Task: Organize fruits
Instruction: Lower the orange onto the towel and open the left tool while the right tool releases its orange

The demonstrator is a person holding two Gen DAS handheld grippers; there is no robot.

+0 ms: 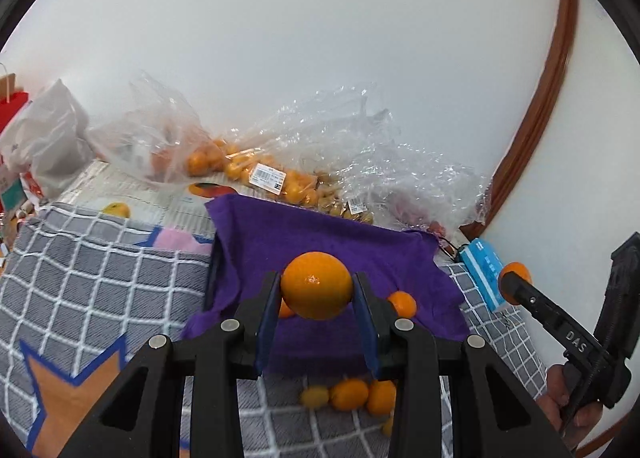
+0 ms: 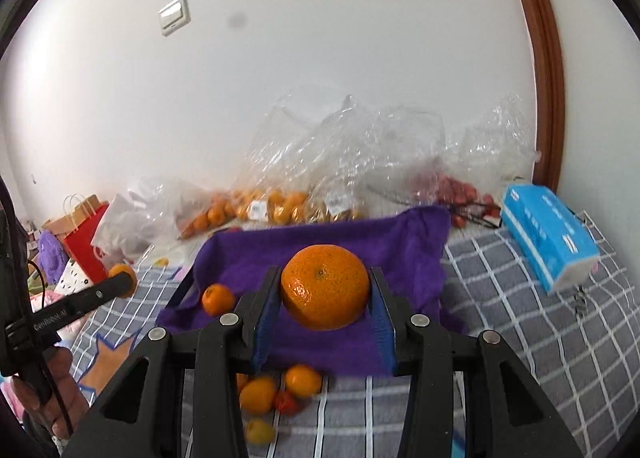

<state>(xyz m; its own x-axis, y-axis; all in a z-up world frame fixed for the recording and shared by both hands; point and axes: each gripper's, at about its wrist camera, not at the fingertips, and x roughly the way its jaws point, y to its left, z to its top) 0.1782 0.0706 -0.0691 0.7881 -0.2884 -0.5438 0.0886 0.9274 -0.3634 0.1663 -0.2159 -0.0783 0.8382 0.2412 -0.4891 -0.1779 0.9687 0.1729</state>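
Observation:
My left gripper (image 1: pixel 316 286) is shut on a smooth orange (image 1: pixel 317 284), held above a purple cloth (image 1: pixel 320 234) draped over a box. My right gripper (image 2: pixel 325 292) is shut on a bigger, dimpled orange (image 2: pixel 325 292) over the same purple cloth (image 2: pixel 320 242). One small orange (image 2: pixel 217 299) lies on the cloth at the left. Several loose small fruits (image 2: pixel 280 382) sit on the checked blanket just in front of the cloth. At the right edge of the left wrist view, the right gripper's finger (image 1: pixel 532 300) shows with its orange (image 1: pixel 518 270) behind it.
Clear plastic bags of small oranges (image 1: pixel 248 168) and other fruit (image 2: pixel 460 190) are piled against the white wall. A blue tissue pack (image 2: pixel 548 234) lies on the grey checked blanket (image 2: pixel 540 338) at the right. A red paper bag (image 2: pixel 86 242) and white bags stand at the left.

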